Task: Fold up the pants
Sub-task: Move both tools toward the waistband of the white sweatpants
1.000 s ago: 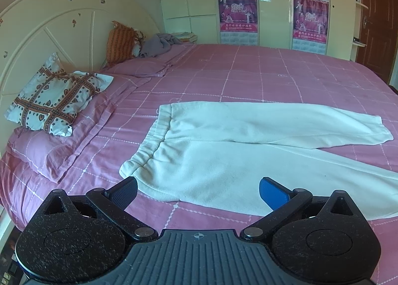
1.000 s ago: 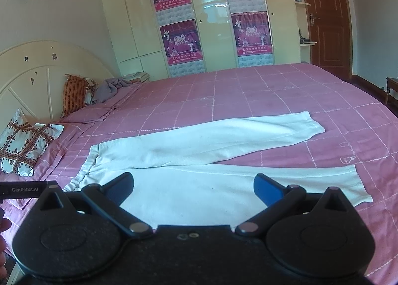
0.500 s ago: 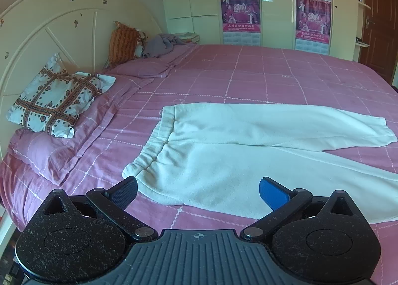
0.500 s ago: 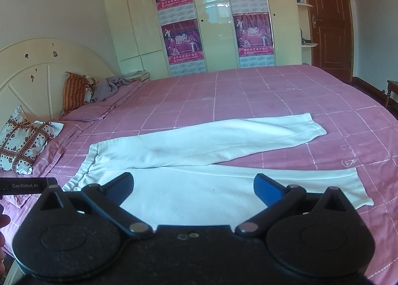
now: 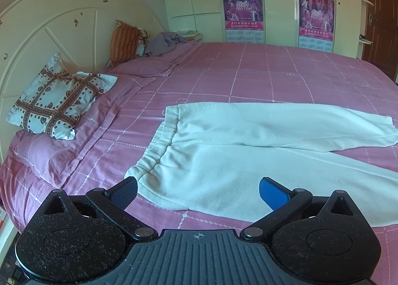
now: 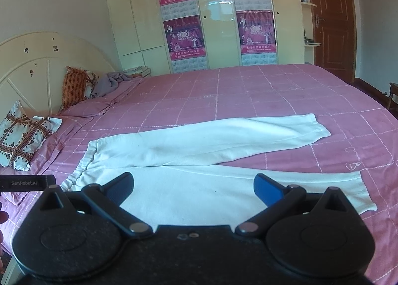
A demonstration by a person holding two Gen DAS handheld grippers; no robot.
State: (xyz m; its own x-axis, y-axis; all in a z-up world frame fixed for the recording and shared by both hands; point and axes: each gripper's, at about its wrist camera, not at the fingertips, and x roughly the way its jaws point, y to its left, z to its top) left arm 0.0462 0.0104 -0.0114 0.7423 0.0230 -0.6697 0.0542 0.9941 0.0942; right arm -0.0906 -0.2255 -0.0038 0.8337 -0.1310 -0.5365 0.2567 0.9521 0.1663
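Note:
White pants [image 5: 243,150] lie flat on the pink bed, waistband to the left, both legs running right; they also show in the right wrist view [image 6: 204,155]. The far leg angles away from the near one. My left gripper [image 5: 197,191] is open and empty, above the near waistband corner and hip. My right gripper [image 6: 194,188] is open and empty, above the near leg's middle. The near leg's cuff [image 6: 363,193] lies to its right.
A patterned pillow [image 5: 57,106] and pink pillows lie by the cream headboard [image 5: 49,36] at left. An orange cushion [image 5: 124,41] and a grey garment [image 5: 164,41] sit at the far corner. Wardrobe doors with posters [image 6: 184,36] stand behind the bed.
Both views have shifted slightly; the pants sit a bit lower and the cameras have tilted up a little. The pants have not moved on the bed. Both grippers stay open.

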